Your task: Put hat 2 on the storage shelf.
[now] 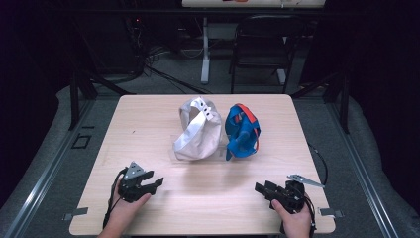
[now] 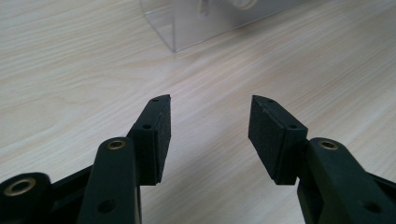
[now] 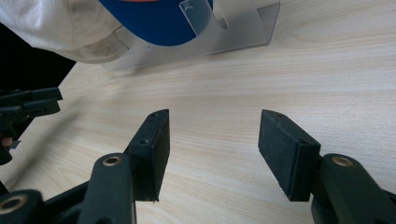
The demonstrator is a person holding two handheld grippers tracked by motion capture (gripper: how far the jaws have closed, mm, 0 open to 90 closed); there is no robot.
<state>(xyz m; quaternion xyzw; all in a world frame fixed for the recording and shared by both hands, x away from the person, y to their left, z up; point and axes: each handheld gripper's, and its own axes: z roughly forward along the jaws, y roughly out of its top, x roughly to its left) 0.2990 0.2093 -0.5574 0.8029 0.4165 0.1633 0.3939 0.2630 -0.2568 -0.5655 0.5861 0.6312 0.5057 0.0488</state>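
A white cap [image 1: 197,131] and a blue cap [image 1: 241,131] with an orange strap stand side by side on a clear plastic stand [image 3: 233,28] at the middle of the wooden table [image 1: 148,114]. My left gripper [image 1: 157,182] rests near the front left edge, pointing right toward the caps, open with nothing between its pads [image 2: 210,112]. A corner of the clear stand [image 2: 187,28] lies ahead of it. My right gripper [image 1: 258,187] sits at the front right, pointing left, open and empty [image 3: 212,126]. Beyond its jaws are the white cap [image 3: 60,28], the blue cap [image 3: 149,18] and the left gripper [image 3: 28,109].
Bare wood stretches between the two grippers and the caps. Behind the table stand a dark chair [image 1: 265,44] and a white desk leg [image 1: 205,49], with cables on the floor. The surroundings are dark.
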